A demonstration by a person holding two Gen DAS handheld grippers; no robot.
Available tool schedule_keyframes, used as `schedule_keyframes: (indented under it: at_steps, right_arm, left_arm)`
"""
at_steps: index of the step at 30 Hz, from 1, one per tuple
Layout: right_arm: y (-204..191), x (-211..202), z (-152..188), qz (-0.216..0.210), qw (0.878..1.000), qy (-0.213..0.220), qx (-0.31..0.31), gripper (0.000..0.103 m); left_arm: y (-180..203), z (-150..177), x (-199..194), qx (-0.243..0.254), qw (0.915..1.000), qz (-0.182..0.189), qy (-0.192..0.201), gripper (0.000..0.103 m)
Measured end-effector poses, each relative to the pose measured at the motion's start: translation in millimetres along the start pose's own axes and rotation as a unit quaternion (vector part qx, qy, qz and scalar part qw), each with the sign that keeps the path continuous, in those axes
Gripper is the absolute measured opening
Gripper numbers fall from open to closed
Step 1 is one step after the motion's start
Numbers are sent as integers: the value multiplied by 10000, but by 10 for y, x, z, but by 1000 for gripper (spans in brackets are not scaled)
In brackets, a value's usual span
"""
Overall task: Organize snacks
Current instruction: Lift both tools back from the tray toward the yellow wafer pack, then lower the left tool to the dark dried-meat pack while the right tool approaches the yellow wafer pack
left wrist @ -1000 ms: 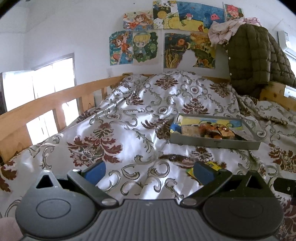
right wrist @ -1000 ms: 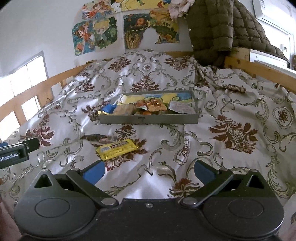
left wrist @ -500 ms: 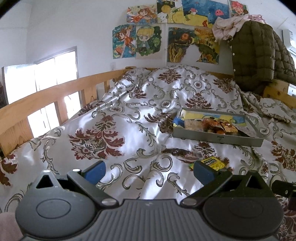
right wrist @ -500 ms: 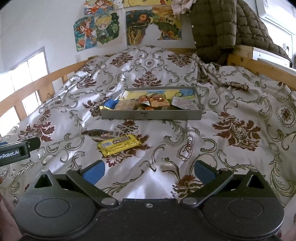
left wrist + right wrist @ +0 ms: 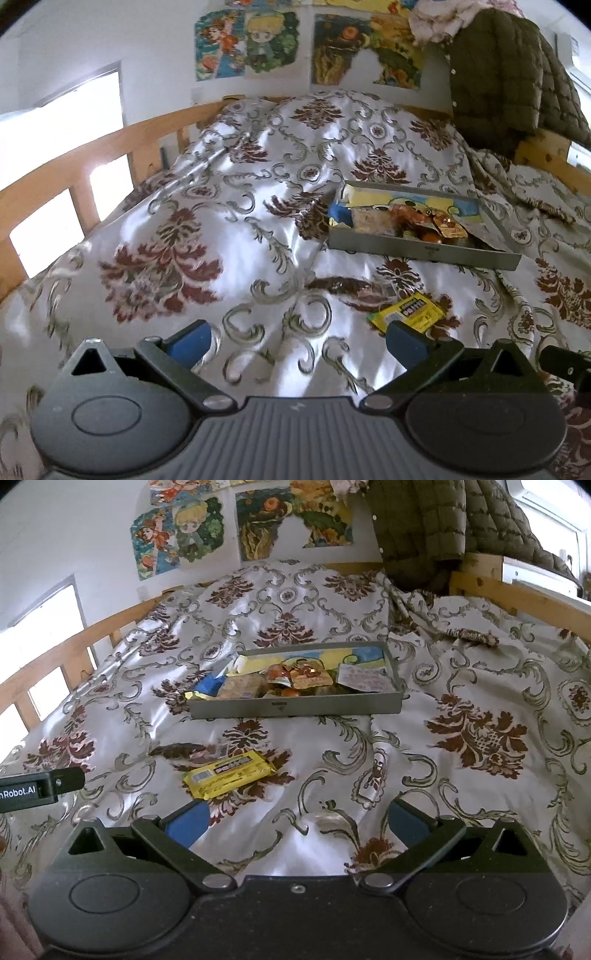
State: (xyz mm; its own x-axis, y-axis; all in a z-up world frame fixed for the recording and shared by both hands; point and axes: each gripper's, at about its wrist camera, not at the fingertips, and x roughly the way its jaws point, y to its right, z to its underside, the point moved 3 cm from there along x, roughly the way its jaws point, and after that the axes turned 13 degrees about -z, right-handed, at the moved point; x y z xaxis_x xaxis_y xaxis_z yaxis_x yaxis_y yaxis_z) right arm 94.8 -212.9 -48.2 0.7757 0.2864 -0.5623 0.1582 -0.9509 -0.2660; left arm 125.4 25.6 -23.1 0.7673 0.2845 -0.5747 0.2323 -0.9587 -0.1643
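While both grippers' fingers [image 5: 186, 821] spread empty, yellow snack pack [image 5: 229, 773] beside brown wrapper [image 5: 184, 751], before tray [image 5: 295, 705].

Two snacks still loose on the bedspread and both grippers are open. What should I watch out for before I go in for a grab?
1. The yellow snack bar lies flat on the soft, wrinkled bedspread; the fingers may pinch fabric with it.
2. The dark wrapped snack blends into the maroon pattern, so it is easy to miss.
3. The grey tray is already crowded; a drop could land on top and slide out.
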Motion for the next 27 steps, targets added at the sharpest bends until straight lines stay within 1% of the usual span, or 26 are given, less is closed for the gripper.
schedule_keyframes:
  at_steps: [3, 6, 10, 12, 13, 15, 18, 19, 21, 24, 27]
  right_arm:
    - [21, 124, -58, 48, 10000, -70, 32, 102]
    - [34, 252, -87, 116, 9998, -161, 46, 102]
    - [14, 442, -86, 126, 9993, -333, 66, 102]
    - [4, 538, -85, 104, 9990, -417, 88, 102]
    - [-5, 599, -85, 89, 9988, -464, 102, 102]
    - [-24, 704, -82, 51, 9984, -545, 124, 102]
    - [-54, 888, -81, -112, 9975, -669, 176, 102]
    - [-60, 949, -82, -191, 9971, -706, 206, 102]
    - [-65, 1062, -85, -272, 9965, -748, 250, 102]
    - [-67, 1224, -95, -224, 9964, -785, 241, 102]
    - [-26, 1349, -120, -183, 9957, -816, 407, 102]
  left_arm:
    - [12, -141, 155, 169, 9998, 83, 23, 103]
    - [3, -272, 325, 355, 9988, 330, 61, 103]
    - [20, -389, 563, 763, 9950, 627, 132, 103]
    - [47, -428, 656, 1015, 9917, 732, 308, 103]
    - [64, -440, 695, 1161, 9890, 816, 415, 103]
    - [115, -458, 778, 1515, 9811, 1024, 639, 103]
    - [224, -444, 909, 2128, 9651, 1244, 884, 103]
    - [263, -441, 970, 2303, 9605, 1279, 899, 103]
    - [335, -427, 1079, 2538, 9541, 1331, 871, 103]
    - [409, -403, 1257, 2855, 9435, 1424, 890, 103]
    - [449, -377, 1439, 3146, 9346, 1425, 848, 103]
